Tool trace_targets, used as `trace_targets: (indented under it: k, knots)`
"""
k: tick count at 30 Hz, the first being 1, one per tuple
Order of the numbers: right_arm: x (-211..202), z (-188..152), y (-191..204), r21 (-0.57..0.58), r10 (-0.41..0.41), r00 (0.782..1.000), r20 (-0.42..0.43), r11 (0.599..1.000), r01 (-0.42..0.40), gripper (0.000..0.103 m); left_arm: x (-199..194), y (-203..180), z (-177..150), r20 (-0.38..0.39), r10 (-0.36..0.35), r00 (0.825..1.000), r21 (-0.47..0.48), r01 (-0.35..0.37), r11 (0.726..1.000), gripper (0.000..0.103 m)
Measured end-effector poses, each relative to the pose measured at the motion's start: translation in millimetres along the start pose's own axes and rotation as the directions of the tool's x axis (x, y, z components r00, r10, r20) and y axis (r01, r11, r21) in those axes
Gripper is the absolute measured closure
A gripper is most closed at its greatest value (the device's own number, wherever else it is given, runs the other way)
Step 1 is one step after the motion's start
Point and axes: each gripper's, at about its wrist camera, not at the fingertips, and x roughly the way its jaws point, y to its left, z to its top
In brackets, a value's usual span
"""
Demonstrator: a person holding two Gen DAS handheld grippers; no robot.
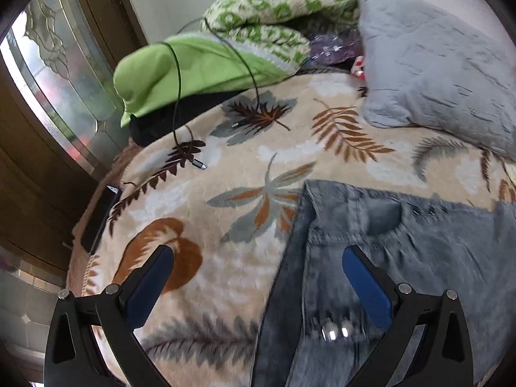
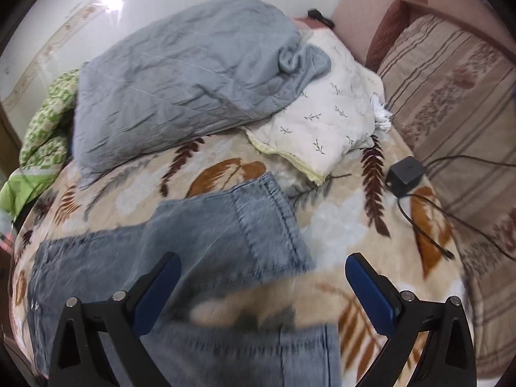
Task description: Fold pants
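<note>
Two tools hover with their fingers spread wide and empty above a pair of grey-blue jeans [image 1: 403, 258] lying on a leaf-patterned blanket [image 1: 251, 148] on a bed. The left tool [image 1: 258, 285] straddles the waistband edge near the button, while the right tool [image 2: 262, 290] hangs over the leg ends, where one hem [image 2: 267, 213] lies spread and another sits close below. Neither tool touches the cloth. Judging from the layout, the pants are laid out but no fold looks made, so this reads as the approach to a first grasp. Each tool would need to drop and pinch an edge before lifting. A grey pillow [image 2: 180, 80] and a loose cable [image 1: 180, 103] lie nearby.
</note>
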Motion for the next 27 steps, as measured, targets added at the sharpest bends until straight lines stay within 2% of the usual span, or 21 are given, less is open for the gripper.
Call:
trace_targets:
  k: [2, 6, 8, 9, 10, 15, 17, 20, 23, 24, 27]
  knots:
    - [25, 15, -6, 0.03, 0.015, 0.999, -0.028, 0.999, -0.014, 0.002, 20, 3, 12, -0.03, -0.026, 0.999, -0.024, 0.026, 0.999, 0.0]
    - [69, 40, -12, 0.09, 0.062, 0.995, -0.08, 0.994, -0.055, 0.016, 48, 6, 31, -0.071, -0.036, 0.997, -0.055, 0.032, 0.998, 0.0]
    - [87, 50, -10, 0.095, 0.063, 0.993, -0.096, 0.994, -0.054, 0.021, 58, 7, 38, -0.074, -0.036, 0.997, -0.054, 0.032, 0.998, 0.002]
    - [95, 55, -8, 0.083, 0.053, 0.993, -0.101, 0.996, -0.045, 0.027, 62, 7, 41, -0.076, -0.041, 0.996, -0.058, 0.036, 0.998, 0.004]
    - [104, 59, -6, 0.075, 0.048, 0.993, -0.108, 0.996, -0.04, 0.033, 66, 6, 44, -0.082, -0.053, 0.995, -0.057, 0.049, 0.997, 0.01]
    - [135, 72, 0, 0.044, 0.026, 0.992, -0.127, 0.999, -0.021, 0.038, 83, 3, 53, -0.099, -0.103, 0.99, -0.066, 0.096, 0.993, 0.024]
    - [147, 74, 1, 0.04, 0.038, 0.99, -0.136, 0.999, -0.033, 0.038, 90, 1, 56, -0.115, -0.122, 0.986, -0.076, 0.113, 0.991, 0.039]
    - [163, 74, 4, 0.032, 0.027, 0.987, -0.161, 0.999, -0.022, 0.038, 101, -3, 59, -0.145, -0.152, 0.978, -0.091, 0.14, 0.986, 0.044]
    - [172, 70, 10, 0.011, 0.008, 0.987, -0.159, 1.0, -0.007, 0.042, 108, -7, 58, -0.164, -0.153, 0.974, -0.087, 0.14, 0.986, 0.05]
    - [172, 69, 13, -0.006, -0.004, 0.989, -0.15, 1.0, 0.003, 0.047, 109, -7, 58, -0.169, -0.156, 0.973, -0.086, 0.143, 0.986, 0.05]
    - [169, 65, 23, -0.052, -0.008, 0.989, -0.147, 0.999, 0.0, 0.075, 112, -2, 60, -0.184, -0.174, 0.967, -0.11, 0.156, 0.982, 0.05]
